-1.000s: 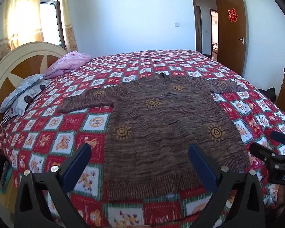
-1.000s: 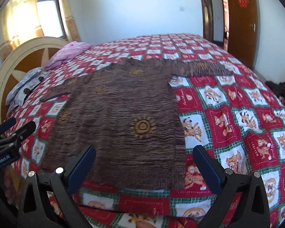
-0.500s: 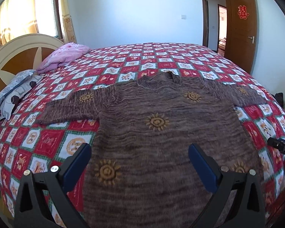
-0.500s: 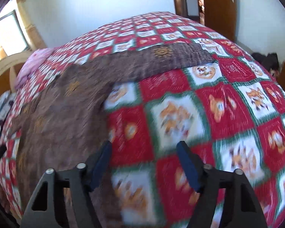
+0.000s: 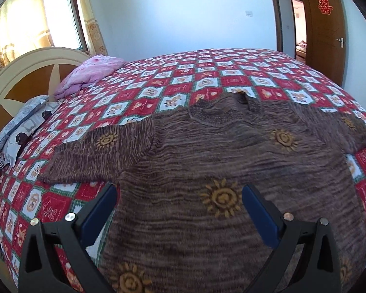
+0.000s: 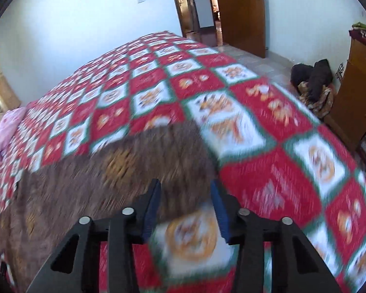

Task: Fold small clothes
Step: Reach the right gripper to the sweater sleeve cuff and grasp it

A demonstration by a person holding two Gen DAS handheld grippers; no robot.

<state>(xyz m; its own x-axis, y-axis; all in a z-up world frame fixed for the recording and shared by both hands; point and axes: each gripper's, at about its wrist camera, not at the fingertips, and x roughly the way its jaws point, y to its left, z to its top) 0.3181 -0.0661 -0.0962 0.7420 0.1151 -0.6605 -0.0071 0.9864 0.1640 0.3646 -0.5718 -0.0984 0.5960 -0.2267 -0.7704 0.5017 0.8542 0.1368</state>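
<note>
The brown knit sweater [image 5: 231, 161] lies spread flat on the quilt, filling the centre and lower half of the left wrist view. Its ribbed collar [image 5: 222, 112] sits just above the middle of the frame, and yellow sun motifs [image 5: 222, 199] dot the body. One sleeve [image 5: 100, 153] stretches out toward the left of the frame; the other sleeve [image 5: 346, 131] runs off toward the right edge. In the right wrist view the sweater [image 6: 105, 178] shows as a blurred brown area in the lower left, with the squared end of a sleeve [image 6: 183, 146] reaching toward the centre.

The left gripper [image 5: 179, 210] hangs over the sweater's body with its blue-padded fingers [image 5: 98, 213] wide apart and nothing between them; the left-hand finger sits over the sweater's edge by the quilt, the right-hand one over the knit. The right gripper [image 6: 185, 207] has its fingers [image 6: 218, 210] set apart as well, at a narrower gap, above the lower edge of the sleeve where the knit meets the quilt; motion blur hides whether they touch the fabric.

The red, white and green checked quilt [image 5: 207, 73] covers the whole bed. At the left of the left wrist view stand a cream and brown headboard [image 5: 19, 80], a pink folded blanket [image 5: 90, 73] and a grey patterned pillow [image 5: 19, 127]. A curtained window [image 5: 58, 22] is at upper left, and a wooden door [image 5: 322, 29] at upper right. In the right wrist view a dark pile of clothes [image 6: 314, 85] lies on the floor beside a wooden cabinet [image 6: 356, 92] at the right.
</note>
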